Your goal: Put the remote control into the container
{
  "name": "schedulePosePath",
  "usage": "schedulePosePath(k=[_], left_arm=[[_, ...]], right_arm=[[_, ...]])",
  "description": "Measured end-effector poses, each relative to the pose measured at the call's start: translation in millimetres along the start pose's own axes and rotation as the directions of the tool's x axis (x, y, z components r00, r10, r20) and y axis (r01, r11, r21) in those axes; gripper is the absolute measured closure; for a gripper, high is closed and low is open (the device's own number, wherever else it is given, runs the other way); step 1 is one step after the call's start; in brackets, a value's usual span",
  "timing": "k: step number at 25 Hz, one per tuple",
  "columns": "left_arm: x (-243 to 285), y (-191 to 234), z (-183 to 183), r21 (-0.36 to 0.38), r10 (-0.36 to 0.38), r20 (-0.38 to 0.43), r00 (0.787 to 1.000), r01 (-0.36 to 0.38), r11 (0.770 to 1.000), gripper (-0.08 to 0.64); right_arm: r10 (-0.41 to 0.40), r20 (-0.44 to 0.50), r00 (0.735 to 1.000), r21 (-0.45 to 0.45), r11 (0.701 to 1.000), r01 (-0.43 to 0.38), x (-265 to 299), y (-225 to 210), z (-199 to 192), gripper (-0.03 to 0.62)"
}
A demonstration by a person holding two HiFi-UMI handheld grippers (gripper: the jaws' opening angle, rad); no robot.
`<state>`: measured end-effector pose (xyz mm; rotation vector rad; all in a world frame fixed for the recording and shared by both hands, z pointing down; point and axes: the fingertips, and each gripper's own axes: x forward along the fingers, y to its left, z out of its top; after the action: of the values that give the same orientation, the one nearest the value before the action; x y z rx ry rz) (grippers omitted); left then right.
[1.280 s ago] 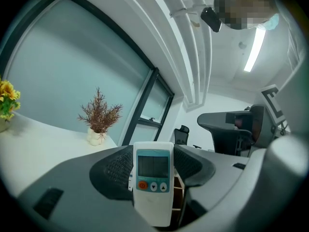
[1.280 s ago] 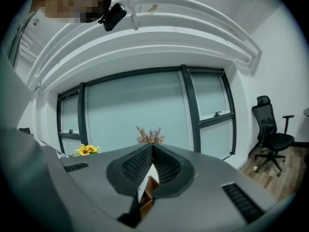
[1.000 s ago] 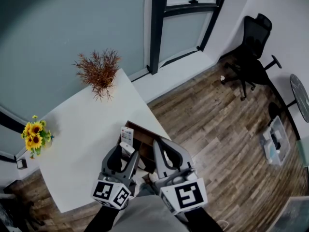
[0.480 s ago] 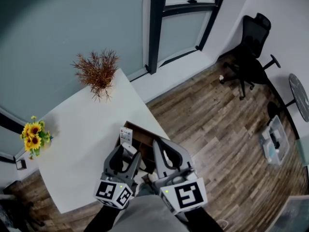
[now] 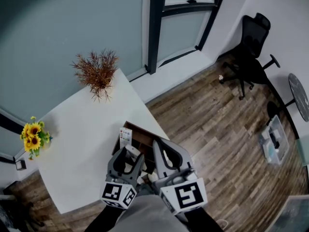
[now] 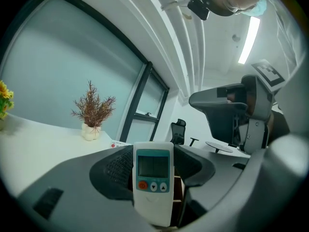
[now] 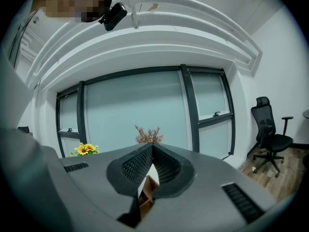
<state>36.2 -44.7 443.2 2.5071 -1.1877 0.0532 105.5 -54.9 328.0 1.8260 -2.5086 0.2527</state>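
The remote control (image 6: 153,187) is pinched upright between the jaws of the left gripper (image 6: 155,154), close over the wooden container (image 5: 145,140) at the right edge of the desk (image 5: 82,144). The jaws of the right gripper (image 7: 152,149) are pressed together on nothing. The remote should be lowered straight inside before it is released.

The head view looks steeply down on the white surface (image 5: 79,139) from overhead. Both gripper views sit low and close, facing level toward the windows (image 7: 140,105). All three share the dried plant (image 5: 98,71).
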Motion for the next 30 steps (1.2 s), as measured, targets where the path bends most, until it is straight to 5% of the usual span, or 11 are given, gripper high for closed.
schedulePosePath(k=[30], left_arm=[[5.8,-9.3,-33.4,0.065,-0.009,-0.117,0.993,0.017,0.998,0.299]], right_arm=[[-0.005,-0.001,1.000,0.003,1.000,0.005,-2.0,-2.2,-0.7,0.589]])
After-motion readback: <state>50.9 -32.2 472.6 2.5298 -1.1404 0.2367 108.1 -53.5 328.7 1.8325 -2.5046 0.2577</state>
